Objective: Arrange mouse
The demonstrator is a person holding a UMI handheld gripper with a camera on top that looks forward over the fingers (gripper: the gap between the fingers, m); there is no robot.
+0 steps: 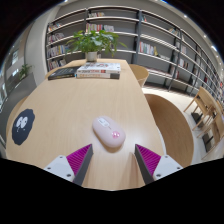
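A pale pink mouse (109, 131) lies on the light wooden table (60, 115), just ahead of my fingers and a little beyond the gap between them. A dark mouse pad with a white print (22, 124) lies on the table far to the left of the mouse. My gripper (112, 162) is open and empty, its magenta pads (79, 159) wide apart, low over the table short of the mouse.
A stack of books (97, 70) with a potted plant (95, 42) on it stands at the table's far end. Bookshelves (150, 40) line the back. A wooden chair (202, 105) and curved bench are to the right.
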